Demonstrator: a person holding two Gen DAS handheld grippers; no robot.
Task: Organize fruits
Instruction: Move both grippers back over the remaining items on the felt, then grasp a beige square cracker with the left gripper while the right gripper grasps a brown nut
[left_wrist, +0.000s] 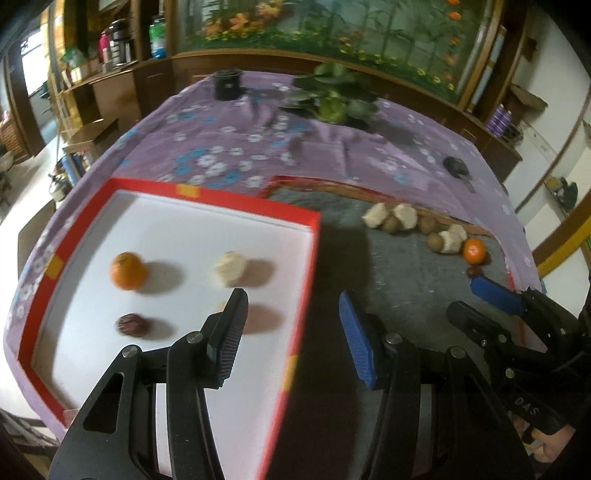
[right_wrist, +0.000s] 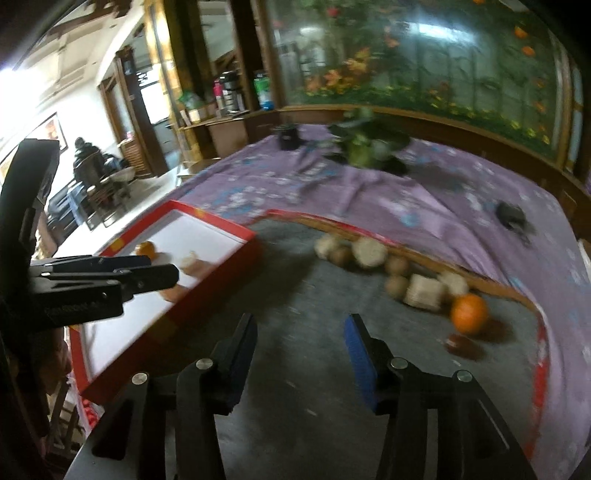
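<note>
Both grippers, left (left_wrist: 291, 328) and right (right_wrist: 301, 350), are seen part-open and empty; loose fruits (right_wrist: 406, 273) lined along the grey mat's far edge could be nudged rolling, away from the red box (left_wrist: 310, 218).

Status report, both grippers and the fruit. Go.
Left gripper open, empty, over red box edge. Right gripper open, empty, over grey mat. One orange boxed, one orange loose. Nothing blocking.
</note>
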